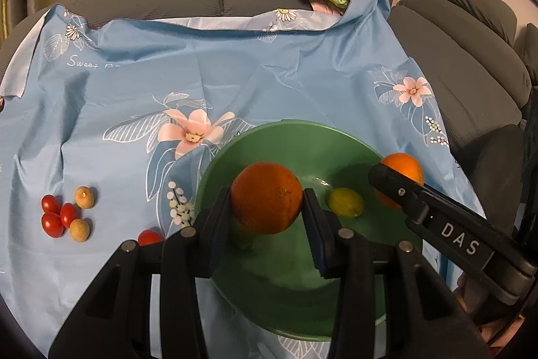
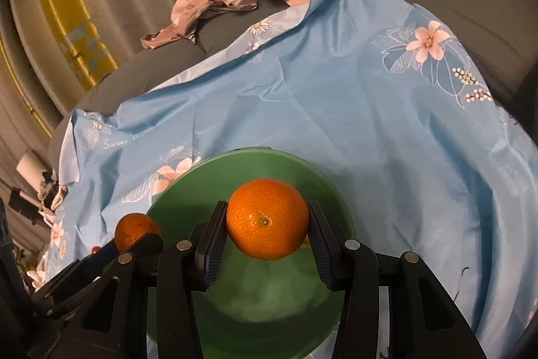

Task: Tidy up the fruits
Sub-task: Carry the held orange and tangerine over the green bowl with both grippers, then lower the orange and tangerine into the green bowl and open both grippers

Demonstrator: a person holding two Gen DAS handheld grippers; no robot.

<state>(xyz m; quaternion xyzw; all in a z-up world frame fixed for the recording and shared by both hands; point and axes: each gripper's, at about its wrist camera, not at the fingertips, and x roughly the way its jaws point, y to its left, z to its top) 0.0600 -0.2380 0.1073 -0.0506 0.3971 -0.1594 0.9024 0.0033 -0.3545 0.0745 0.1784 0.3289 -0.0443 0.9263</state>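
On my far left, cherry tomatoes (image 1: 55,214) and two tan round fruits (image 1: 82,211) sit clustered on the blue floral cloth (image 1: 235,73), well apart from the green bowl (image 1: 336,137). My left gripper (image 1: 267,207) is clamped partway closed on an orange (image 1: 265,197), held over the bowl's near side. A yellow-green lemon (image 1: 346,202) lies inside the bowl, just right of that orange. Further right, my right gripper (image 2: 267,224) pinches a second orange (image 2: 267,217) between its pads, held above the bowl's right portion.
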